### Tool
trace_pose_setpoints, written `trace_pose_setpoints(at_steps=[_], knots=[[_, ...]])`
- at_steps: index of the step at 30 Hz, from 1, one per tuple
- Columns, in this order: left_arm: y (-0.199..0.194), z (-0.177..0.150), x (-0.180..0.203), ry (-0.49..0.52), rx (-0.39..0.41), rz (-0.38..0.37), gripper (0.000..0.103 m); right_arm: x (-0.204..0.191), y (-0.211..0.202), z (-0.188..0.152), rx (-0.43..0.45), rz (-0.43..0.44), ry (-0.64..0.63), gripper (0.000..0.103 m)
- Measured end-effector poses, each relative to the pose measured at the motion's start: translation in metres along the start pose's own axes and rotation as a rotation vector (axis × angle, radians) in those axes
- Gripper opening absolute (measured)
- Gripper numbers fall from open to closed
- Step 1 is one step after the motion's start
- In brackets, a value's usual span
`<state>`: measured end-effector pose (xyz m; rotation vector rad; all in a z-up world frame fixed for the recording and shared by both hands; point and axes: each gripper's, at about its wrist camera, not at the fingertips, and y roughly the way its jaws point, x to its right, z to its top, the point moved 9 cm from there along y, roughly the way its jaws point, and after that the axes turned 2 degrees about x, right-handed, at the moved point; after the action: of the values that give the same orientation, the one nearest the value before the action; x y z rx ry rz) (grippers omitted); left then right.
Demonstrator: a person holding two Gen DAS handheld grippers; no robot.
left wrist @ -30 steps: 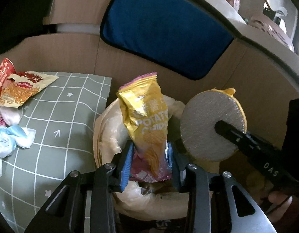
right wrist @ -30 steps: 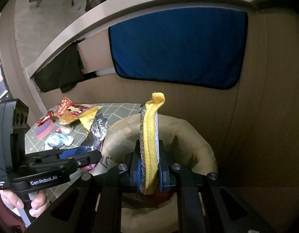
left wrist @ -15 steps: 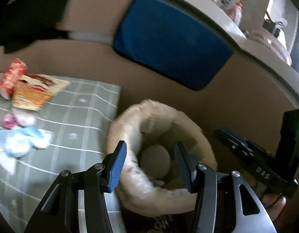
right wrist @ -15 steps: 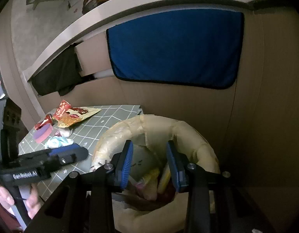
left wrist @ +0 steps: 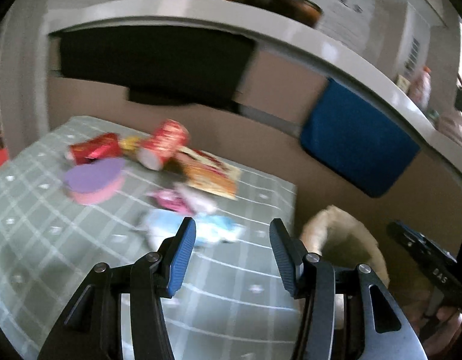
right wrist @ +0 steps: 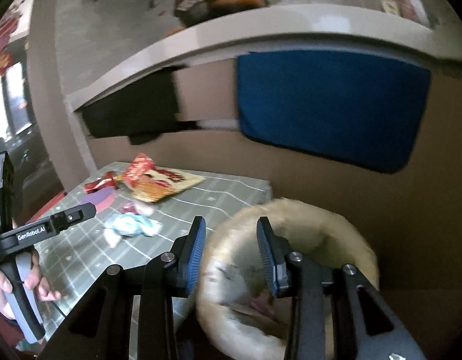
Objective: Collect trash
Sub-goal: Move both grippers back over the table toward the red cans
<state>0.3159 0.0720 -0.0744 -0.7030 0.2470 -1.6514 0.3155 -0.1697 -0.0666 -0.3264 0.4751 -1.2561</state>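
In the left wrist view, the left gripper [left wrist: 232, 235] is seen with its blue-padded jaws spread apart and nothing between them; it is pointed down over a green checked mat [left wrist: 80, 258] that is spread on a low surface. Scattered trash is seen on the mat: a crumpled blue and white wrapper [left wrist: 197, 228] lies just beyond the fingertips, a pink wrapper [left wrist: 173, 199] lies behind it, a flat orange snack bag [left wrist: 212, 177] is placed further back, and a red paper cup [left wrist: 163, 144] is tipped on its side next to a red wrapper [left wrist: 94, 151]. A purple and pink round sponge [left wrist: 94, 181] is set to the left of these. A bin lined with a pale bag [left wrist: 345, 240] is seen at the right edge of the mat, and the right gripper's black body is visible past it. The picture is blurred. In the right wrist view, the right gripper [right wrist: 231, 237] is held above the pale-lined bin [right wrist: 306, 219], its jaws parted and empty. Wrappers are dimly made out inside the bin. The mat [right wrist: 200, 201] lies to the left, touching the bin, with the blue and white wrapper [right wrist: 131, 225], the orange snack bag [right wrist: 161, 184] and the round sponge [right wrist: 98, 198] on it. The left gripper's handle is gripped by a hand [right wrist: 11, 285] at the far left.
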Motion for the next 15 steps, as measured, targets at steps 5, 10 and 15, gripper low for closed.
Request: trace_pose_setpoints(at_steps=[5,10,15], knots=[[-0.028,0.008,-0.058,-0.057,0.057,0.063,0.052,-0.053,0.010,0.013,0.019,0.065,-0.070,0.041],[-0.026,0.000,-0.101,-0.135,0.041,0.085,0.052,-0.098,0.019,0.017,0.043,0.114,-0.158,0.046],[-0.005,-0.012,-0.121,-0.193,0.002,0.066,0.052,-0.115,0.036,0.013,0.025,0.125,-0.196,0.046]])
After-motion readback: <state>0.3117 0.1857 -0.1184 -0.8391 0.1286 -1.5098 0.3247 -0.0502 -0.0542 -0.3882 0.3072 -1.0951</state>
